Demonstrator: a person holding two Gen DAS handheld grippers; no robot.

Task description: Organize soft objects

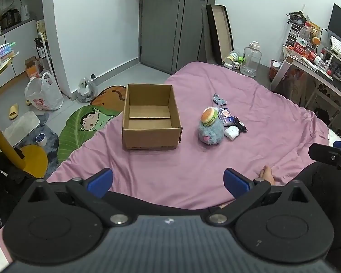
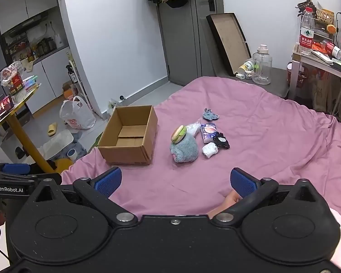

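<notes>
The left gripper (image 1: pixel 168 180) and right gripper (image 2: pixel 176 182) are hovering over the pink bedsheet (image 1: pixel 250 95) with blue fingers (image 2: pixel 109 180) spread wide, gripping and touching nothing. Well ahead, a grey plush toy (image 1: pixel 210 130) is sitting with a burger plush (image 1: pixel 209 115) on top, beside an open cardboard box (image 1: pixel 151 134).

Bare sheet (image 2: pixel 175 182) is seen between grippers and toys. Box (image 2: pixel 129 136): top open, interior unoccupied, walls upright. Gap of sheet is left between box and plush (image 2: pixel 184 147). Small items (image 2: pixel 210 149) are crowded beside plush.
</notes>
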